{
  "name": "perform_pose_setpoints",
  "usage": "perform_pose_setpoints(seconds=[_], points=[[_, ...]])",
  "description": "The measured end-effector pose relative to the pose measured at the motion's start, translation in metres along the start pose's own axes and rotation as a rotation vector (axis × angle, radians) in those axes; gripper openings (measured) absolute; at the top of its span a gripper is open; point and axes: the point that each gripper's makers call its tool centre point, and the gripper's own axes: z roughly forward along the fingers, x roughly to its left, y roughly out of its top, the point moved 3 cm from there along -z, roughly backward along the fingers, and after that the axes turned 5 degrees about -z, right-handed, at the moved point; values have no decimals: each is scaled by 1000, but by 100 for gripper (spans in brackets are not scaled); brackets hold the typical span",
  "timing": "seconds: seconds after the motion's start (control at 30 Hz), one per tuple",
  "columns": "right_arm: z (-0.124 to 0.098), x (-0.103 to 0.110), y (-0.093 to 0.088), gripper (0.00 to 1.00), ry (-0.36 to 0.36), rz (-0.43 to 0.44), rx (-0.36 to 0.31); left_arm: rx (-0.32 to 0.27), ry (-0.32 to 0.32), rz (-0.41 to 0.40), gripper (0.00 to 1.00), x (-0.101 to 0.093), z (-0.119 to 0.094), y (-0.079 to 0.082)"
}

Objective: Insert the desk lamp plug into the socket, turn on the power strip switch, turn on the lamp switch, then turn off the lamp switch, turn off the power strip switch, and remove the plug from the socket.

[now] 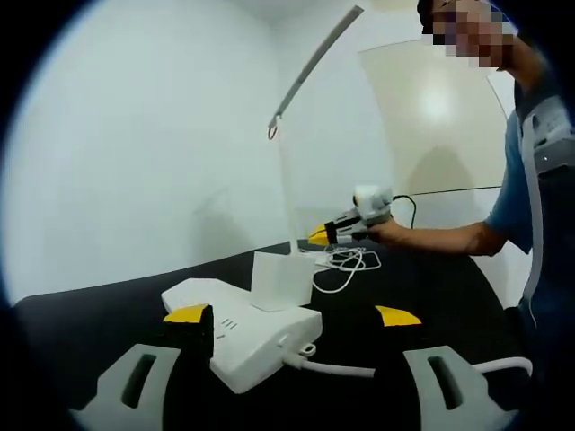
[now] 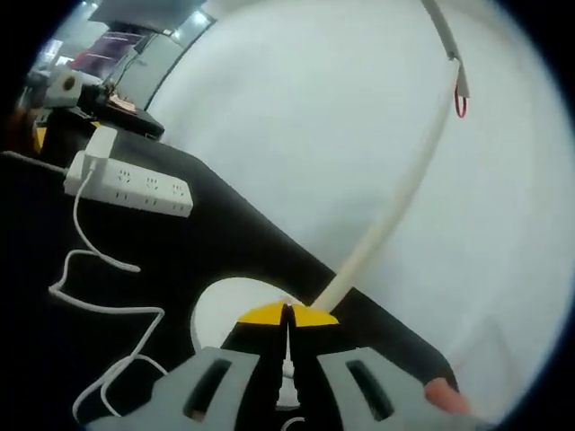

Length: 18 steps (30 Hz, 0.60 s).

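The white power strip (image 1: 260, 337) lies on the black table between the wide-apart jaws of my left gripper (image 1: 292, 316), which is open. The left yellow tip rests against the strip's side. A white cube plug (image 1: 281, 280) sits in the strip. The white desk lamp (image 1: 288, 171) stands behind it. My right gripper (image 1: 325, 235), held in a person's hand, is down at the lamp's foot. In the right gripper view, my right gripper (image 2: 288, 314) is shut with nothing between its tips, which sit over the round lamp base (image 2: 220, 314) beside the stem (image 2: 386, 229). The power strip (image 2: 135, 187) lies beyond.
The lamp's thin white cord (image 2: 90, 269) loops loosely over the black table (image 2: 225, 233) between base and strip; the cord (image 1: 346, 268) also shows near the lamp. A thick strip cable (image 1: 337, 367) runs right. The person (image 1: 530, 189) stands at the right; white walls lie behind.
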Motion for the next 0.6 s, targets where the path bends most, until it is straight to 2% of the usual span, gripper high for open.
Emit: perform_pose_setpoints(seconds=[0.17,0.27,0.6], points=[[2,7,-4,4,37,32,12,2,0,2,68,0,0,-1],[4,9,-6,4,60,96,11,5,1,5,68,0,0,-1],[7,15,-8,4,85,133,20,7,0,8,68,2,-1,-2]])
